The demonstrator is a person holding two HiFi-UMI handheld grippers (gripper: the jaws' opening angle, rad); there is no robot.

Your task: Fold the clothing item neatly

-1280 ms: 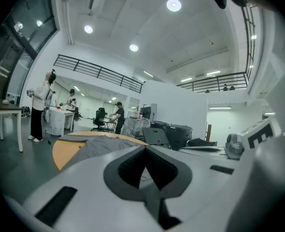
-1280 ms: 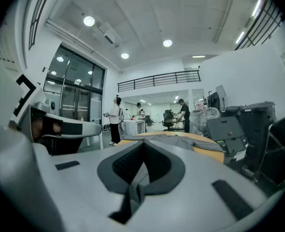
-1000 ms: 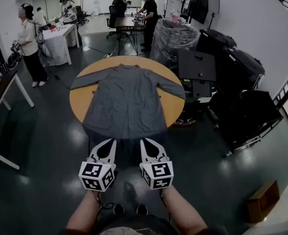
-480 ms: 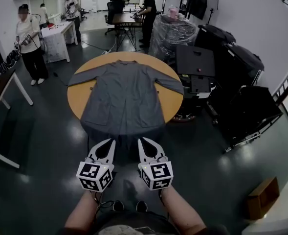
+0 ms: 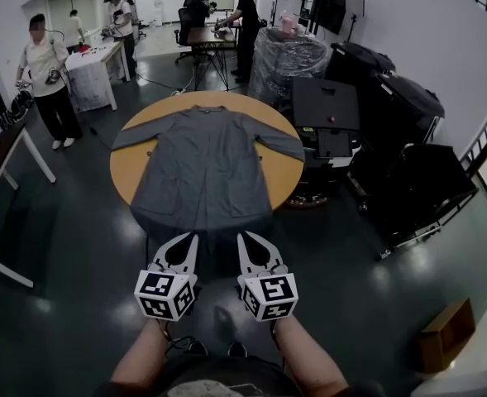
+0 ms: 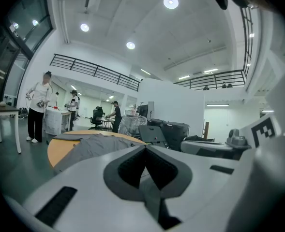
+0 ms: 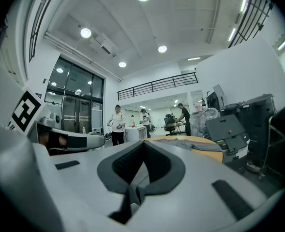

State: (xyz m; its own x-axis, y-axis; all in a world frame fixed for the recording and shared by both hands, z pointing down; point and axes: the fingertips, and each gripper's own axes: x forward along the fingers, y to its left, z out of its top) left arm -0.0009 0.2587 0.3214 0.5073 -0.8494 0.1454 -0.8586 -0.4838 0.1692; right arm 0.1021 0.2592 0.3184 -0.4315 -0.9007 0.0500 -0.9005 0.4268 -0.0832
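Grey long-sleeved garment [image 5: 206, 168] lies spread flat on the round wooden table [image 5: 130, 165] in the head view. Its collar is at the far side, its sleeves reach out to both sides, and its hem hangs over the near edge. The left gripper [image 5: 190, 238] and right gripper [image 5: 245, 238] are side by side over the dark floor, short of the table and apart from the cloth.

In the left gripper view, the left gripper [image 6: 145, 149] has its jaws pressed together with nothing between them. The garment [image 6: 91, 144] and table [image 6: 55, 151] lie beyond, to the left.

In the right gripper view, the right gripper [image 7: 143, 144] is likewise closed and empty. The garment [image 7: 189, 144] lies on the table [image 7: 213, 154] ahead, to the right.
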